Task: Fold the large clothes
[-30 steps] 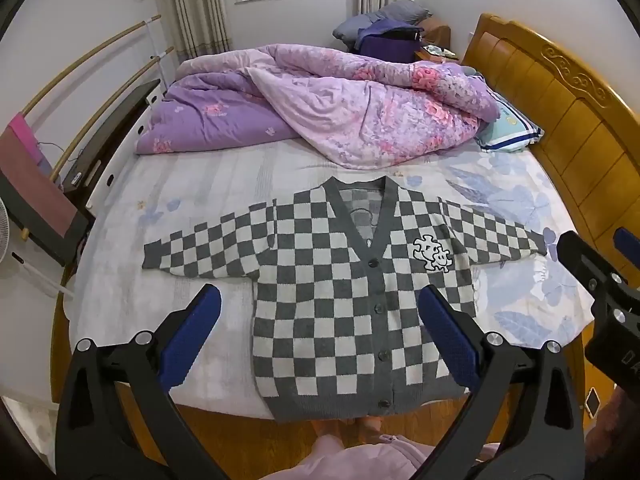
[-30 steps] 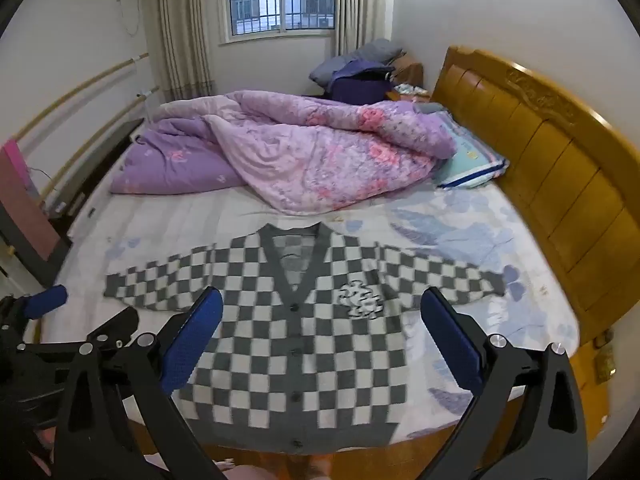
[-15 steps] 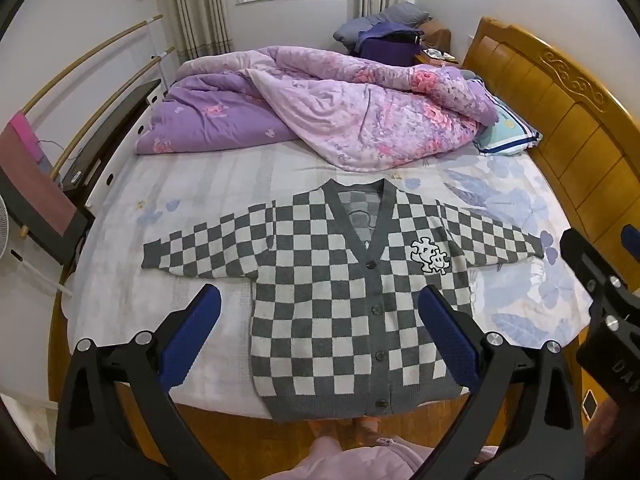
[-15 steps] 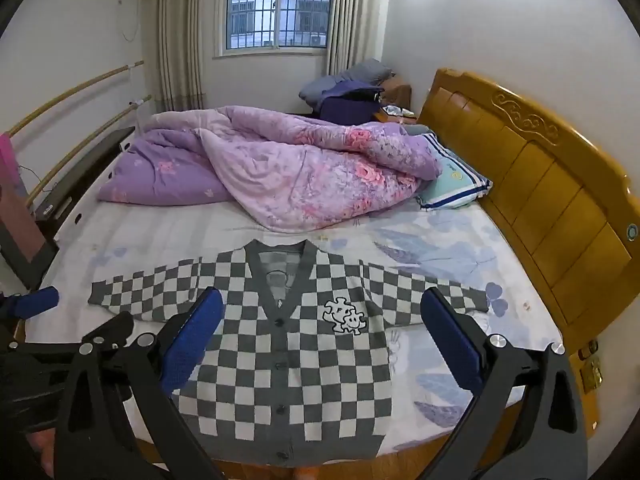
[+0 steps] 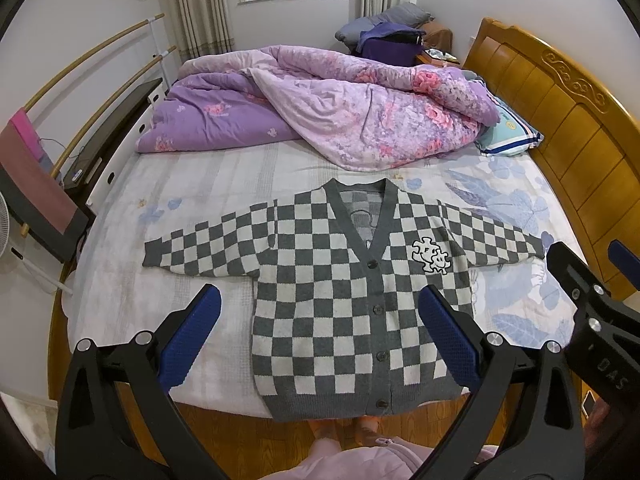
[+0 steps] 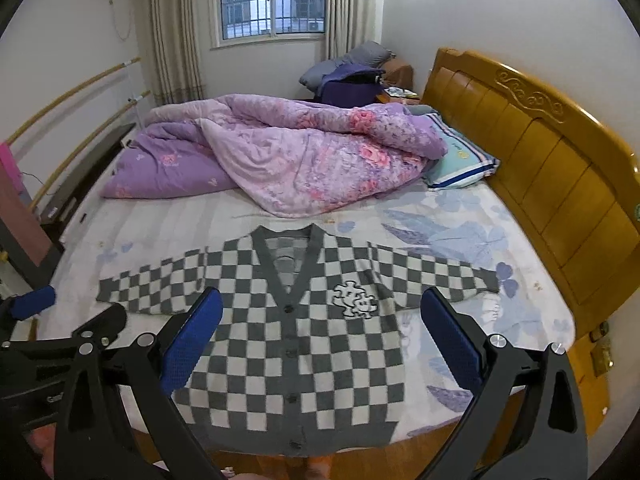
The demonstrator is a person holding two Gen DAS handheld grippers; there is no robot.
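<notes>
Cardigan (image 5: 356, 300), checkered knit, spread flat and buttoned on the bed (image 5: 120, 320) just ahead of both tongs, sleeves out to either side, hem at the near edge. Looks soft, floppy and fairly thick, likely stretchy, so best pinched at a cuff or shoulder seam. Left gripper (image 5: 320, 332) and right gripper (image 6: 320, 332) both spread wide, holding nothing; no containers in view.

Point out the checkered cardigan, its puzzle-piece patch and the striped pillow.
checkered cardigan (image 5: 320, 320), left wrist view, on the front panel beside the button placket.
puzzle-piece patch (image 5: 431, 255), left wrist view, middle of the white patch.
striped pillow (image 6: 460, 162), right wrist view, on its light green face near the headboard.
</notes>
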